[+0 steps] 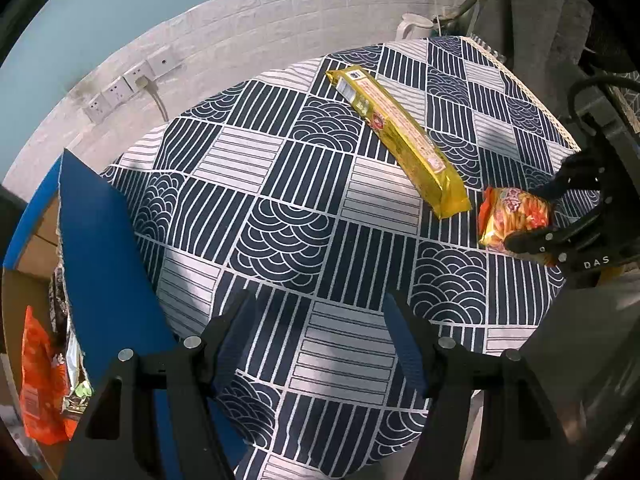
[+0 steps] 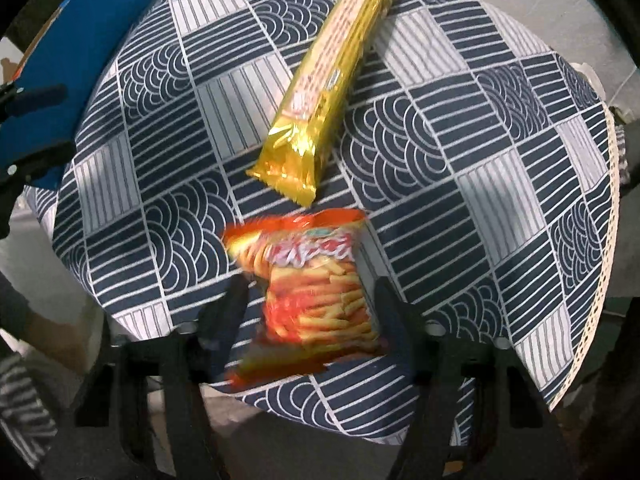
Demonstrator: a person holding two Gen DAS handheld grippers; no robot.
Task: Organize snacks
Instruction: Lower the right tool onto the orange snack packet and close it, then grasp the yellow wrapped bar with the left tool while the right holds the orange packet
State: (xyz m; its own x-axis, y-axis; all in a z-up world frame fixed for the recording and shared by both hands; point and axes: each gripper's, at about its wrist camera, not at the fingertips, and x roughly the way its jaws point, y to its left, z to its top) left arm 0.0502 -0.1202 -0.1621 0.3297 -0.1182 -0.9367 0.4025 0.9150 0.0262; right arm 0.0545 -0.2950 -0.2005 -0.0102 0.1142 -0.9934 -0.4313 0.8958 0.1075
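Observation:
An orange bag of stick snacks (image 2: 316, 300) lies near the table's front edge, between the fingers of my right gripper (image 2: 310, 300). The jaws stand wide on either side of it, not closed. The bag (image 1: 514, 216) and the right gripper (image 1: 536, 216) also show in the left wrist view. A long yellow snack pack (image 1: 400, 136) lies on the patterned tablecloth (image 1: 280, 200); it also shows in the right wrist view (image 2: 328, 84). My left gripper (image 1: 320, 316) is open and empty above the table's near side.
A cardboard box with a blue flap (image 1: 100, 240) stands at the left table edge, holding an orange snack bag (image 1: 40, 376) and a silver one. The flap shows in the right wrist view (image 2: 68, 52). Wall sockets (image 1: 128, 84) and a white kettle (image 1: 412, 26) are behind.

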